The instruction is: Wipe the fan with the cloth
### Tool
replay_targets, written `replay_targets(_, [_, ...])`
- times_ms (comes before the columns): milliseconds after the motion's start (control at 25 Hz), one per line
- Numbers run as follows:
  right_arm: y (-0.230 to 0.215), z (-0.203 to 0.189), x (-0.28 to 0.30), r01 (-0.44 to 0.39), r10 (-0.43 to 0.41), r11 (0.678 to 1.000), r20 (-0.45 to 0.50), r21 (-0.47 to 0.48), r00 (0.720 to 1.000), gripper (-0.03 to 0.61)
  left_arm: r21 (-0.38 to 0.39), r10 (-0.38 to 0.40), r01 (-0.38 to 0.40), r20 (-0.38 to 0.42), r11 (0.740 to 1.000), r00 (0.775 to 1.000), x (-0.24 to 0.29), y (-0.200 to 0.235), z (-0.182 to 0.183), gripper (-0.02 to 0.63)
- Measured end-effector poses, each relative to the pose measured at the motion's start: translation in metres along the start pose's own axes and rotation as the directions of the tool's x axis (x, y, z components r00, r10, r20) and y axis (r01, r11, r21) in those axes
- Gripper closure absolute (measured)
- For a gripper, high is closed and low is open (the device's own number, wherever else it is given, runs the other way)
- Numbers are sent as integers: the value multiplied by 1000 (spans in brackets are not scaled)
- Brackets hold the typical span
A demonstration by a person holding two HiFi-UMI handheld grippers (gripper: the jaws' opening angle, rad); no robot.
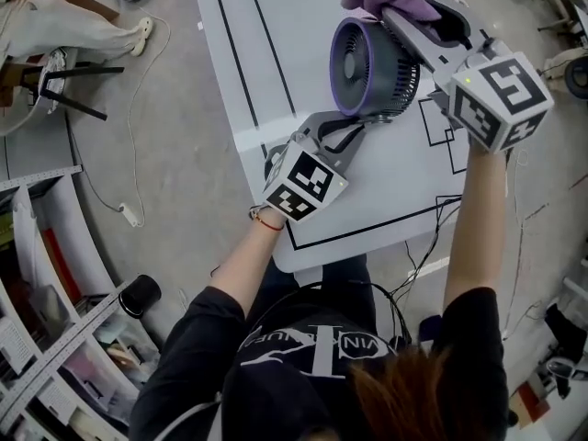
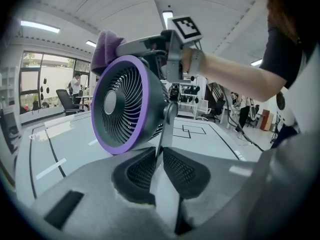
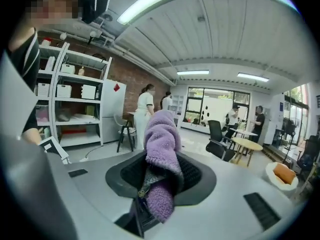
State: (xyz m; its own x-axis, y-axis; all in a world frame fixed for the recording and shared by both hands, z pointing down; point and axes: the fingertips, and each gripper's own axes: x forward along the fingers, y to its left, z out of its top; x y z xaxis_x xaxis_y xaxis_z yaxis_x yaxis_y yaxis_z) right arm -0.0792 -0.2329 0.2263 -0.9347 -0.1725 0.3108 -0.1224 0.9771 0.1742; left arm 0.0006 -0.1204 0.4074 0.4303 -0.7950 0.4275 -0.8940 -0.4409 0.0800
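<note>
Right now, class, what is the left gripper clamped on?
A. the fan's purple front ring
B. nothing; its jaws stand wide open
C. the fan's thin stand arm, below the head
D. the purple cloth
C: in the left gripper view the left gripper is shut on the thin stand arm under the head of the fan; the cloth sits in the right gripper.
</note>
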Motion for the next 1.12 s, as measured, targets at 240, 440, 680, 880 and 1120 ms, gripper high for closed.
replay_targets(240, [-13,-32,50,-245,256,966,-213,78,943,445,-4,-2,2,-5,1000,1000,7,3,-3,569])
replay_targets(440, [-1,-46,44,-401,442,894,-253,199,861,449,-13,-8,8,-5,1000,1000,19,8,-9,568])
replay_targets(680, [22,-20,4,-362,388,920,-210,152,897,451,-22,-10,10,0,1000,1000,9,6,-2,565])
replay_targets(880, [53,-15,-17,-289,291,957,-204,38,935,453,-15,-12,12,-16,1000,1000,2,5,-5,566])
replay_targets(1120, [80,-30,-40,-212,208,977,-165,-6,964,454,84,-7,10,-35,996,999,3,1,-7,558])
